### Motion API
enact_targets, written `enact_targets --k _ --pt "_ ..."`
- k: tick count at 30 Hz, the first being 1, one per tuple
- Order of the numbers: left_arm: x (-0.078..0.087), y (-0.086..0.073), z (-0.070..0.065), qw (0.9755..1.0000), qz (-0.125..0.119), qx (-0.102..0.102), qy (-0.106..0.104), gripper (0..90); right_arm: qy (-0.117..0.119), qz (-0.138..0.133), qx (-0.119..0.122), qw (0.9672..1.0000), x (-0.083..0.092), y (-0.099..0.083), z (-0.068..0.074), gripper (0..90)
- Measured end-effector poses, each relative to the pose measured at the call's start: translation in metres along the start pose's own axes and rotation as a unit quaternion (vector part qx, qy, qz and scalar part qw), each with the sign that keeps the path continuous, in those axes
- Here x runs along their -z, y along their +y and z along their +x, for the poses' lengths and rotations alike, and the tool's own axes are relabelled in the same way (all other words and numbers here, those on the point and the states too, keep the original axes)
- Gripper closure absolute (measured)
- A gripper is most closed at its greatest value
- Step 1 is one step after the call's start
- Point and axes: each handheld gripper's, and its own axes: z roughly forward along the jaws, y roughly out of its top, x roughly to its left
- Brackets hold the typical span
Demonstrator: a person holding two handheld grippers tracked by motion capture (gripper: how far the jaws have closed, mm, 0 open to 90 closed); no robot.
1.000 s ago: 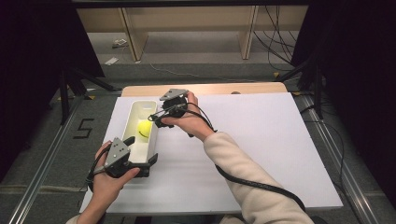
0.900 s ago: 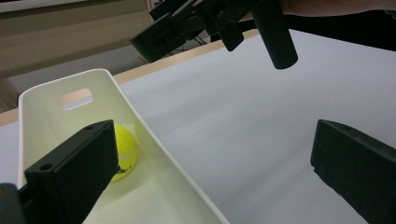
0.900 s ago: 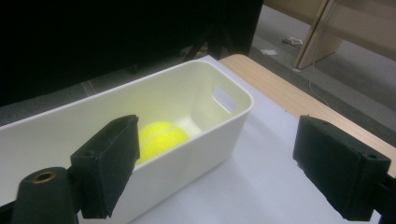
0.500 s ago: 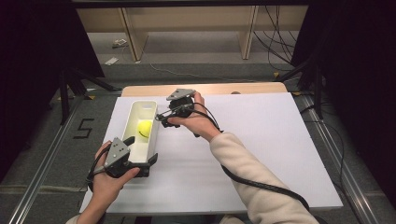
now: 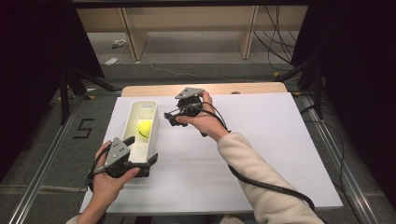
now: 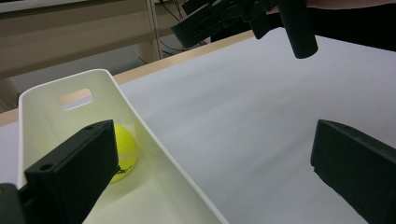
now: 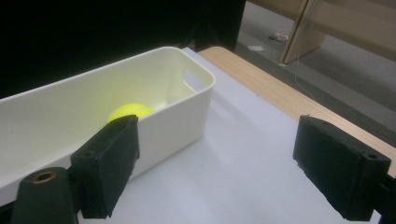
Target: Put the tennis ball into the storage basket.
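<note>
A white bin (image 5: 150,125) lies lengthwise on the left of the white table, and a yellow tennis ball (image 5: 144,129) rests inside it. My left gripper (image 5: 141,150) stands open at the bin's near end. In the left gripper view (image 6: 215,149), one jaw is inside the bin (image 6: 154,154) near the ball (image 6: 125,151) and the other is outside over the table. My right gripper (image 5: 170,118) hovers open and empty just right of the bin. In the right gripper view (image 7: 219,149) it faces the bin's wall (image 7: 173,121), with the ball (image 7: 128,110) showing over the rim.
The white board (image 5: 261,154) covers the table, with a wooden strip (image 5: 224,88) along its far edge. A cable (image 5: 266,184) trails from the right gripper across the board. Wooden shelving (image 5: 187,18) stands on the floor beyond.
My right gripper has drawn back to the right from over the bin and the ball. The ball, the bin and the left gripper have stayed in place.
</note>
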Motion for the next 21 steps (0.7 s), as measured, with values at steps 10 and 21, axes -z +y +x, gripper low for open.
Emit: enact_targets --k 10,21 --pt "0.000 0.000 -0.001 0.9999 0.003 0.009 -0.003 0.3 -0.008 0.001 -0.004 1.0000 0.011 -0.005 -0.009 15.3" --pt "0.000 0.000 -0.001 1.0000 0.002 0.008 -0.003 0.3 -0.021 0.001 -0.013 0.9997 0.022 -0.017 -0.021 15.3"
